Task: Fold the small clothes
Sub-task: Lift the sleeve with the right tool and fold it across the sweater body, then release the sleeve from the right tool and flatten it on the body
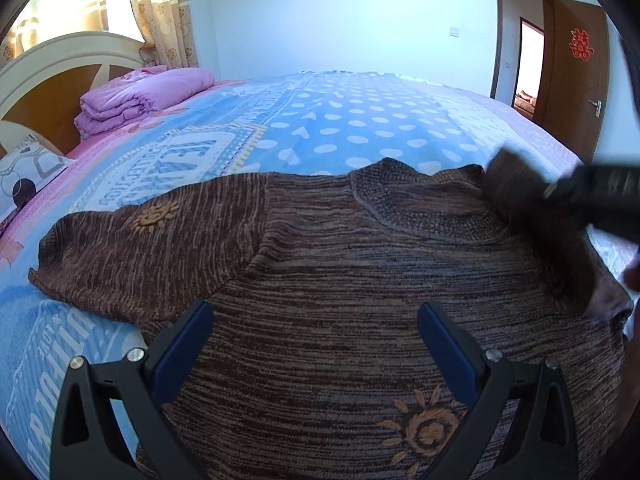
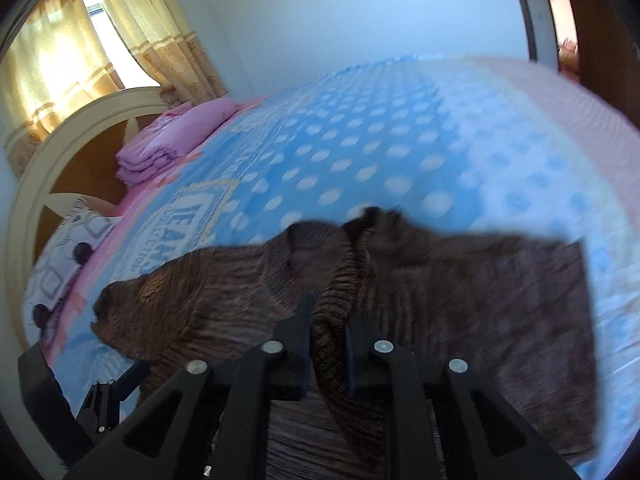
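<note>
A brown knitted sweater (image 1: 320,260) with orange sun motifs lies spread on the blue dotted bedspread (image 1: 340,120), one sleeve stretched out to the left. My left gripper (image 1: 316,308) hovers over its body, jaws wide open and holding nothing. In the right wrist view, my right gripper (image 2: 330,312) is shut on a fold of the sweater (image 2: 460,300) near the collar, with knit filling the narrow gap between the fingers. The picture is blurred. From the left wrist view, the right gripper (image 1: 552,190) enters from the right with fabric bunched up at its tip.
A folded pink quilt (image 1: 140,96) sits by the cream and brown headboard (image 1: 52,80) at the far left, with a patterned pillow (image 1: 24,176) below it. A brown door (image 1: 576,80) stands open at the right. The bedspread stretches away beyond the sweater.
</note>
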`<state>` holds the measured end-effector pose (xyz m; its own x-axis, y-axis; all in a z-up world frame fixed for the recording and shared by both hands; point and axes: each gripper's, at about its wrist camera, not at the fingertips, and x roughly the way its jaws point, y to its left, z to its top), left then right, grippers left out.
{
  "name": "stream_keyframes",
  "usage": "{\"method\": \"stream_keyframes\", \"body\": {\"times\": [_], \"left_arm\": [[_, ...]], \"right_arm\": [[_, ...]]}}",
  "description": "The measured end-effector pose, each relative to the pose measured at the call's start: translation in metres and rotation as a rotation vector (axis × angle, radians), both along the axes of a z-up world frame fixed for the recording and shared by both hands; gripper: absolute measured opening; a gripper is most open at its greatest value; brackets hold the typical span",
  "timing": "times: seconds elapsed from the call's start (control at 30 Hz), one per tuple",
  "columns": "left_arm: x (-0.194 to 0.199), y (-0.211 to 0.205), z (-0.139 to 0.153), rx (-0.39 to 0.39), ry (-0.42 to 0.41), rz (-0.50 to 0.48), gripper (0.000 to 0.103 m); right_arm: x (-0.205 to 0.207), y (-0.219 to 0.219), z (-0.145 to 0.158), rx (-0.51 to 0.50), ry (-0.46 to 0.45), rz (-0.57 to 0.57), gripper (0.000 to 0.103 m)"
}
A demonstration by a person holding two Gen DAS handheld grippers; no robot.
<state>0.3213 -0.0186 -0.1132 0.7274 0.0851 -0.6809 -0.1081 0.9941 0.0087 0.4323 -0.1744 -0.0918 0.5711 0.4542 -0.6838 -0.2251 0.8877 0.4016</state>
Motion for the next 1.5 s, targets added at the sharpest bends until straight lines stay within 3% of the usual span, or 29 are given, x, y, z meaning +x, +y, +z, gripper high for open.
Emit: {"method": "stream_keyframes", "body": {"times": [0.07, 0.23, 0.47, 0.6, 0.67, 0.73, 0.8, 0.87, 0.93, 1.07, 1.27, 1.5], "left_arm": [[0.000, 0.003, 0.000, -0.020, 0.003, 0.007, 0.103], [0.004, 0.006, -0.004, -0.052, 0.036, 0.002, 0.103], [0.008, -0.021, 0.009, -0.013, 0.105, -0.116, 0.098], [0.019, -0.048, 0.018, -0.034, 0.128, -0.180, 0.080], [0.025, -0.066, 0.014, -0.029, 0.148, -0.216, 0.070], [0.036, -0.082, 0.003, 0.004, 0.182, -0.239, 0.054], [0.043, -0.090, -0.009, -0.010, 0.201, -0.256, 0.019], [0.041, -0.092, -0.005, -0.026, 0.162, -0.274, 0.009], [0.038, -0.093, 0.000, 0.004, 0.137, -0.273, 0.007], [0.032, -0.082, 0.010, -0.023, 0.110, -0.278, 0.007], [0.029, -0.079, 0.007, 0.005, 0.104, -0.257, 0.007], [0.034, -0.076, -0.007, 0.034, 0.132, -0.209, 0.013]], "right_arm": [[-0.010, -0.001, -0.009, 0.030, 0.019, 0.037, 0.075], [-0.059, -0.050, 0.006, -0.021, -0.054, 0.027, 0.075], [-0.125, -0.151, 0.006, -0.221, -0.152, -0.157, 0.075], [-0.143, -0.188, -0.014, -0.208, -0.151, -0.219, 0.075], [-0.147, -0.201, -0.024, -0.149, -0.135, -0.234, 0.075], [-0.149, -0.209, -0.022, -0.116, -0.148, -0.255, 0.075], [-0.150, -0.209, -0.022, -0.106, -0.157, -0.252, 0.080], [-0.149, -0.204, -0.023, -0.118, -0.155, -0.232, 0.080], [-0.147, -0.198, -0.023, -0.143, -0.143, -0.205, 0.080], [-0.145, -0.191, -0.028, -0.186, -0.117, -0.195, 0.080], [-0.141, -0.203, -0.037, -0.141, -0.070, -0.233, 0.080], [-0.148, -0.197, -0.026, -0.171, -0.127, -0.231, 0.080]]}}
